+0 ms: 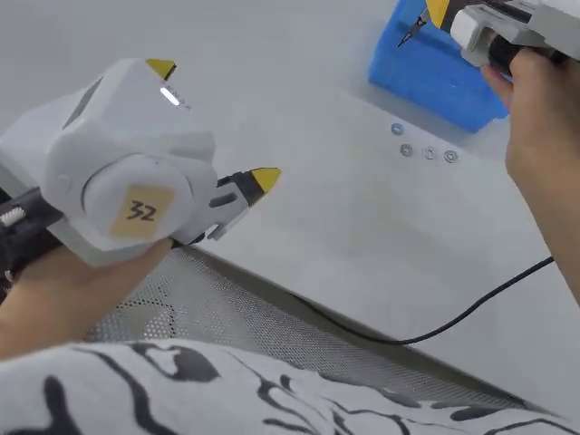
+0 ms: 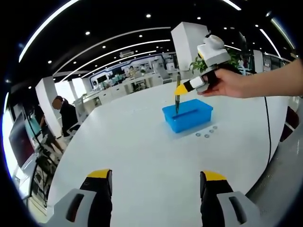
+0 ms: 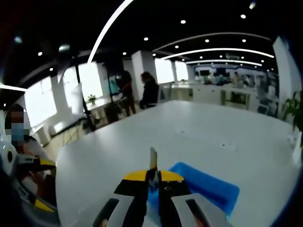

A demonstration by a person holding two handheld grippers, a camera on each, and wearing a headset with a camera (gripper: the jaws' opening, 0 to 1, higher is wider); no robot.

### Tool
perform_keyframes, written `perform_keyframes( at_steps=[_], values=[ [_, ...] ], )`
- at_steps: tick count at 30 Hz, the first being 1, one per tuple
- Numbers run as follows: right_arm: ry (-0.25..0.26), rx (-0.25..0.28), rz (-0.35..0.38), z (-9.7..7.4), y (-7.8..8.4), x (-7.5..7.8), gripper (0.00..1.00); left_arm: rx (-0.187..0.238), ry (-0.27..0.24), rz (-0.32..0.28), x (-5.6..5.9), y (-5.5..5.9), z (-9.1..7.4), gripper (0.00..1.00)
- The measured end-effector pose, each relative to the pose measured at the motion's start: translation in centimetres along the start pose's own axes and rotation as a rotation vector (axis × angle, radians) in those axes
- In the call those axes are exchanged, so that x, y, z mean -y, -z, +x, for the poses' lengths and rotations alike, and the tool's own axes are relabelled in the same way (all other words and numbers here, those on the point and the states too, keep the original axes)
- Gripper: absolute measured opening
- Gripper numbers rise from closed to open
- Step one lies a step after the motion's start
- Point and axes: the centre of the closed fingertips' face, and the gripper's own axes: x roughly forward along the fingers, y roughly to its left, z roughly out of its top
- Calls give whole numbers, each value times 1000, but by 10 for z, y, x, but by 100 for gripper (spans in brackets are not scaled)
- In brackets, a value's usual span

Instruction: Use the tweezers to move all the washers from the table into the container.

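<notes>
Overhead now: tweezers [image 2: 177, 98] poised above the blue container [image 2: 190, 124], four washers [image 1: 429, 153] on the worktop [image 1: 317, 213]

Clamped tight on the tweezers' upper end, the right gripper [image 3: 153, 176] holds them upright, tips down, over the open container. Whether a washer sits between the tips is too small to tell. The left gripper [image 2: 156, 178] hangs idle near the worktop's near edge, its yellow-tipped jaws spread wide with nothing between them.

The washers lie in a loose cluster just beside the container's long wall on the person's side, well in from the near edge.

If a washer is carried, this looks like the drop. It is best done with the tips lowered inside the walls before the squeeze is eased, so that the ring cannot bounce out. For the next pick, take the washer nearest the wall. Come down steeply and pinch across its band, one tip through the hole.

These are thin, flat metal rings on a smooth, matt white surface, so they will probably skate if nudged sideways. The tweezers are slim, dark and finely pointed. The container is a shallow rectangular tub of glossy blue plastic with low, straight walls. A black cable [image 1: 458, 315] trails across the worktop towards its near edge, clear of the work.
</notes>
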Motion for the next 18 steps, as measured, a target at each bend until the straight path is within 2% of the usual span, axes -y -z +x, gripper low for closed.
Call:
perform_keyframes(
  at_steps=[4,6,7,13,18],
  values=[
    [-9,22,5,-16,-5,-11,4,2,-3,4,0,-1,-1,79],
    [-17,22,11,-21,-3,-14,4,9,5,-4,2,-3,-1,81],
    [-15,21,9,-22,0,-11,4,16,11,-14,3,-4,-2,82],
    [2,-24,19,-34,30,-16,4,18,8,-22,3,-5,-2,88],
    [27,-80,6,-35,59,-13,4,39,5,-35,2,-8,-2,90]
  ],
)
